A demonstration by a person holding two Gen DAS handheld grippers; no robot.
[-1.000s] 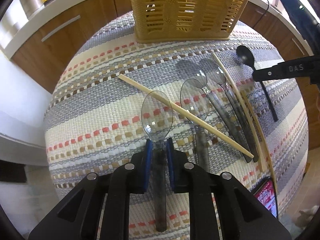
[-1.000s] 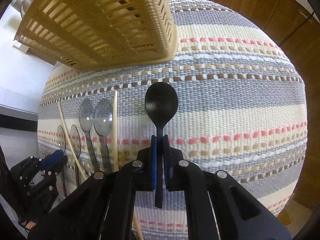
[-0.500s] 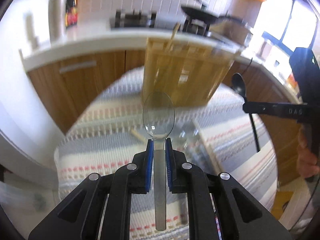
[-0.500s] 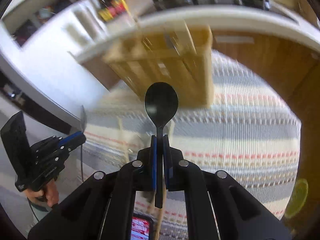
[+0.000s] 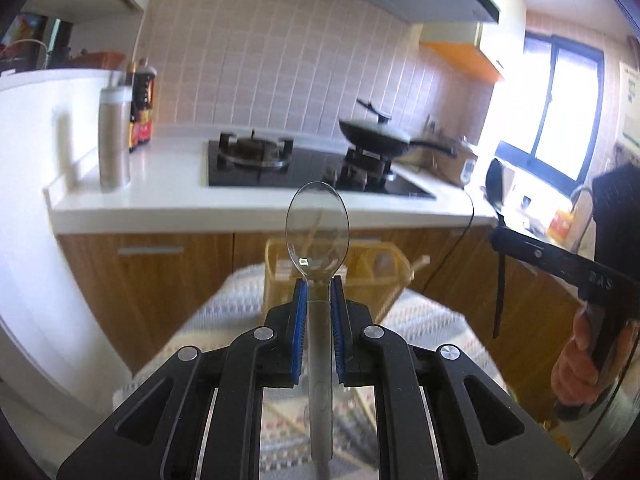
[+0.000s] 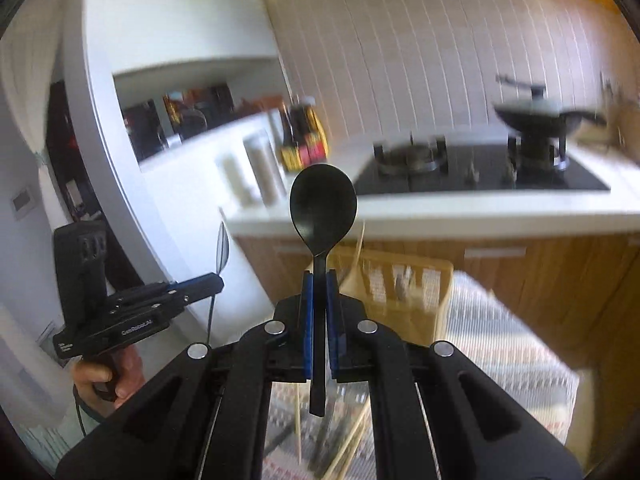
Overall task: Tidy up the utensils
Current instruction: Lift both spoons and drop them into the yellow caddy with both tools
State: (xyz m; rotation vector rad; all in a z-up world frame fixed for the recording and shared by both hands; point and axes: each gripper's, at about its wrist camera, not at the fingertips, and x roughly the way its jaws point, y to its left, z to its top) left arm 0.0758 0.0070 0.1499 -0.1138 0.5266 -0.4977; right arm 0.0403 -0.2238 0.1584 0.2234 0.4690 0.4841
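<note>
1. Left tool (image 5: pixel 318 312) is clamped on the clear spoon (image 5: pixel 318 232), right tool (image 6: pixel 319 312) on the black spoon (image 6: pixel 323 208); both are raised short of the basket (image 5: pixel 376 276).
2. Carry each over the basket, tip handle-down, then release.

Bright daylight from window (image 5: pixel 560 120); fisheye-warped edges, right view motion-blurred.

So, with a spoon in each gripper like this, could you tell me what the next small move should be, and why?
Probably tip the left gripper forward and down toward the yellow basket. It is shut on the clear spoon, bowl up, and the basket sits just beyond, below the fingers. The right gripper holds the black spoon the same way and could follow.
</note>
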